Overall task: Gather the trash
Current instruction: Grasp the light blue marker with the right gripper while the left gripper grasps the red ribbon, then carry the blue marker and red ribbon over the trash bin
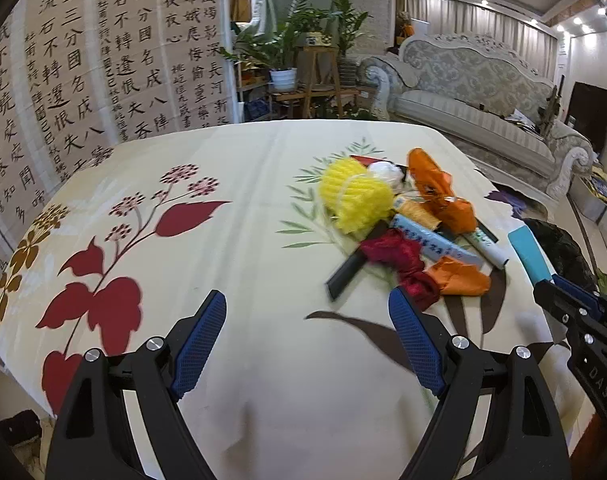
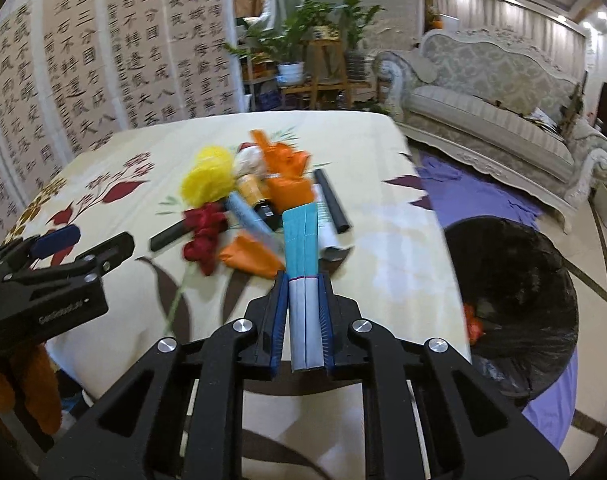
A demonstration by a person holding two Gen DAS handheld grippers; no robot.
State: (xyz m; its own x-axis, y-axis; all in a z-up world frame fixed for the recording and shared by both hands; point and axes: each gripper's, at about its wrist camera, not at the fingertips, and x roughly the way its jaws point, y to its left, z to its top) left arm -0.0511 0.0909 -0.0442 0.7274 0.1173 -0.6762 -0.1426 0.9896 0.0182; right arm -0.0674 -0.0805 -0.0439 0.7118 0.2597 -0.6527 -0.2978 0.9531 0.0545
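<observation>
Clamped between the blue pads of the right gripper (image 2: 303,312) is a folded blue-and-white paper packet (image 2: 301,248); the jaws are pressed tight on its white lower half, and its blue end projects forward over the table. The left-wrist view shows the same packet (image 1: 528,253) raised off the cloth at the right edge of the table.

Left gripper (image 1: 309,312): jaws standing wide apart, nothing between the pads, held above a bare part of the floral tablecloth (image 1: 231,240), just short of the trash pile.

Trash pile, on the far right part of the table, items touching or overlapping:
- yellow foam net (image 1: 353,196) at the left of the pile;
- white crumpled ball (image 1: 387,172) behind it;
- orange wrappers, one at the back (image 1: 439,196) and one at the near edge (image 1: 459,278);
- dark red crumpled item (image 1: 399,264) on the near side, lying over a black strip (image 1: 351,268);
- pale blue printed tube (image 1: 435,242) and a marker-like pen (image 1: 487,246), lying aslant through the middle.

Bin with a black liner (image 2: 515,280) on the floor just beside the table's right edge, below the level of the held packet; an orange scrap (image 2: 473,322) lies inside it. Details of the pile are motion-blurred.
</observation>
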